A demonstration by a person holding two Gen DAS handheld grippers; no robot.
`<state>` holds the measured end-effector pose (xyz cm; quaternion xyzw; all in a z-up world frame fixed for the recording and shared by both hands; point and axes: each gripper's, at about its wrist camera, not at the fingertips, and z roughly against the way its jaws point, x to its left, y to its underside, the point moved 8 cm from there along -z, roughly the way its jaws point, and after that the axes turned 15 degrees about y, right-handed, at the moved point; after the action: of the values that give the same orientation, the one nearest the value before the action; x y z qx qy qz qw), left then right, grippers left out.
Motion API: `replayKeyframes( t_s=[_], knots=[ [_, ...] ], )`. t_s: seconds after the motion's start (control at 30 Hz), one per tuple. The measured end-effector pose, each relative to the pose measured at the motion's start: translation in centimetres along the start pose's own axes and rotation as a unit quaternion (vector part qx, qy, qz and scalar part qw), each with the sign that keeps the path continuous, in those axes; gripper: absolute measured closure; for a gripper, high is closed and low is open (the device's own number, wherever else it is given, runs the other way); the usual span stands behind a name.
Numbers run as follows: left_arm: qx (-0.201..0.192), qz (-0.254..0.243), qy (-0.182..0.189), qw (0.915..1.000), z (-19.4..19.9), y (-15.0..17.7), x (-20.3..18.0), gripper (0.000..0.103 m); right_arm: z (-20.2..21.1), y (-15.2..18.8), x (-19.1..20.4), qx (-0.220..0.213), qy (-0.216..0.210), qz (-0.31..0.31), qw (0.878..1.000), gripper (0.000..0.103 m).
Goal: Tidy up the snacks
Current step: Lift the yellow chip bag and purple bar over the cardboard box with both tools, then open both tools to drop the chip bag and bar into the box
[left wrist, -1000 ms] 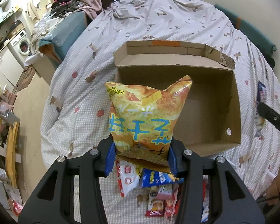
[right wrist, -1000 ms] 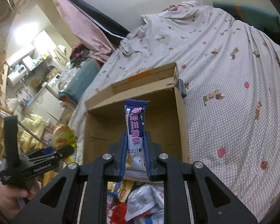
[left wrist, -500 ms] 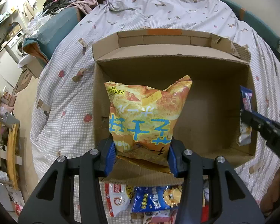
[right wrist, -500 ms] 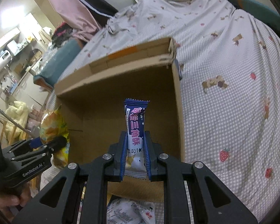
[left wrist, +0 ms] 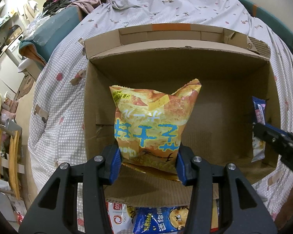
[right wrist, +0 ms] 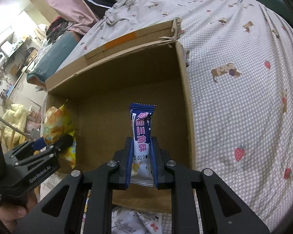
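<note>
Glossy, crinkled yellow chip bag with serrated top seal and blue lettering, pinched at its lower sides between the blue ribbed pads of the left gripper; jaws partly spread, closed onto the bag. Slim, smooth dark-blue and white snack bar, upright, clamped low down by the right gripper, jaws drawn in tight on the wrapper. Matte black plastic gripper frames with silver bolt heads.

Compared with a second ago: both grippers lower and nearer the box, the cardboard box filling far more of each view; chip bag and bar now hanging inside the box opening rather than in front of it; grips unchanged.

Open brown corrugated box, rectangular, torn at one far corner, orange tape strip on the far flap, resting on a soft checked bedspread printed with dogs and strawberries. Inside the box: chip bag toward the left wall, bar toward the right wall, both held above the bare cardboard floor. Loose snack packets lying on the bed just outside the near wall.
</note>
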<state>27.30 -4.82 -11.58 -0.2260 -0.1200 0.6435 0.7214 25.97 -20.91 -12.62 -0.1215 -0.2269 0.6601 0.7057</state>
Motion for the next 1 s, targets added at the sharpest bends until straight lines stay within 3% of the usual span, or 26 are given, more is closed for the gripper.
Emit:
replayKeyframes(
  t_s=[0.47,0.6,0.7,0.73,0.8,0.83,0.87,1.0],
  knots=[
    [0.011,-0.002,0.006,0.9999,-0.4,0.6,-0.1,0.057,0.8,-0.6,-0.3,-0.004,-0.017,-0.019,1.000,0.081],
    [-0.001,-0.003,0.002,1.0000,0.1,0.5,-0.1,0.033,0.9,-0.7,-0.3,-0.001,-0.025,-0.026,0.999,0.081],
    [-0.005,0.002,0.006,1.0000,0.5,0.4,0.0,0.026,1.1,-1.0,-0.3,-0.004,-0.028,-0.028,0.999,0.081],
    [-0.007,0.005,0.009,0.9999,0.6,0.3,0.1,0.025,1.2,-1.1,-0.3,-0.006,-0.027,-0.028,0.999,0.077],
    [-0.009,0.011,0.008,0.9999,1.0,0.2,0.3,0.024,1.5,-1.3,-0.4,-0.011,-0.028,-0.031,0.999,0.056],
    [-0.016,0.018,0.005,0.9997,1.4,0.2,0.6,0.024,1.7,-1.4,-0.4,-0.014,-0.031,-0.036,0.999,0.037],
    [-0.023,0.025,0.007,0.9994,1.7,0.1,0.8,0.024,2.1,-1.6,-0.6,-0.024,-0.031,-0.041,0.998,0.031],
    [-0.046,0.036,0.012,0.9982,3.0,0.0,1.4,0.024,2.9,-2.1,-0.6,-0.040,-0.029,-0.041,0.998,0.029]
  ],
)
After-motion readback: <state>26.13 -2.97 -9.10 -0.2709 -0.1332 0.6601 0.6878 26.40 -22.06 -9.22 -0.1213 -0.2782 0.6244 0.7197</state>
